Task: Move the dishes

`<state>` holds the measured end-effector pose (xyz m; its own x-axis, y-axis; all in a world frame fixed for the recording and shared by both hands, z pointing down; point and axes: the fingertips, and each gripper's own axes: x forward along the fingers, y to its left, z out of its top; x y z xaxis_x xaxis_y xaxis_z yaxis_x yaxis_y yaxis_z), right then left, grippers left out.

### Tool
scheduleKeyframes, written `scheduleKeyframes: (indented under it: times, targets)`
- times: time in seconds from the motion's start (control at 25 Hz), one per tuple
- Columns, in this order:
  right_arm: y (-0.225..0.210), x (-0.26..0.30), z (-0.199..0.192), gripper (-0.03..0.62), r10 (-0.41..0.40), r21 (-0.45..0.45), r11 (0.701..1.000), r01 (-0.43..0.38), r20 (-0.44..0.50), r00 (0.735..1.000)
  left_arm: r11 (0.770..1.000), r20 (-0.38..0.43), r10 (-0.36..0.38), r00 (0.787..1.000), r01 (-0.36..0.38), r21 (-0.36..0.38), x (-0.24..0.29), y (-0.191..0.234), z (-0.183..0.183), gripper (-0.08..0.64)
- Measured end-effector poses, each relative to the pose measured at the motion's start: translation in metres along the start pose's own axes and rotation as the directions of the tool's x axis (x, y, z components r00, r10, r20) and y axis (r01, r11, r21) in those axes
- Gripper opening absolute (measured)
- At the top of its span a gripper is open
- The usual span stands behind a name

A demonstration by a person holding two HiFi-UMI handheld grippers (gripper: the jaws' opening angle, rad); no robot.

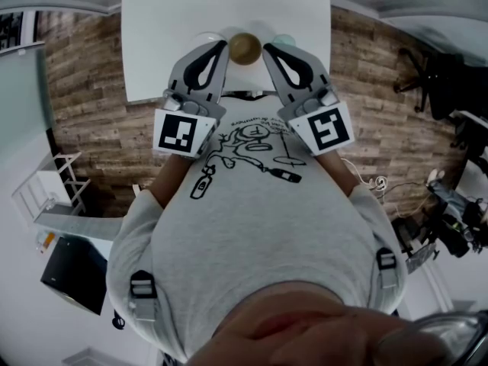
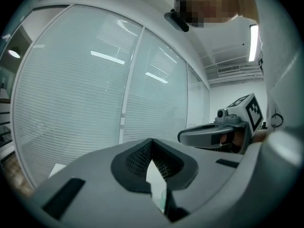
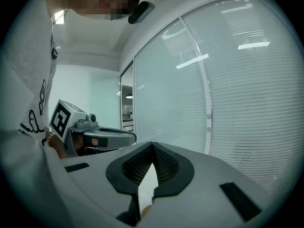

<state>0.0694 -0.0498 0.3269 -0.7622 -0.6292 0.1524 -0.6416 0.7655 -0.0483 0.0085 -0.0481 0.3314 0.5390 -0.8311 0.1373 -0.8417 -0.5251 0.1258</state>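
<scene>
Head view: the left gripper (image 1: 219,48) and right gripper (image 1: 269,49), both pressed together and empty, hovered at the worktop's (image 1: 175,21) near edge. They flanked a brown dish (image 1: 245,46) sitting mid-edge. Nothing was carried, which fitted a dish already set down or one awaiting pickup.

Matt plastic left claw (image 1: 221,46), smooth tabletop (image 1: 156,44), rough wood-plank floor (image 1: 99,120).

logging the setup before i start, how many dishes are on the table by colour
brown dish: 1
pale green dish: 1 (partly hidden)
white dish: 1 (faint, partly hidden)
total: 3
</scene>
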Motion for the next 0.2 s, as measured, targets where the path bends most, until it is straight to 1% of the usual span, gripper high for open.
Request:
scheduleKeyframes:
  times: [0.2]
  targets:
    - [-0.0071, -0.0089, -0.0016, 0.034, -0.004, 0.004, 1.000, 0.004, -0.004, 1.000, 1.000, 0.007, -0.004, 1.000, 0.004, 0.003, 0.0050, -0.0100, 0.0018, 0.003]
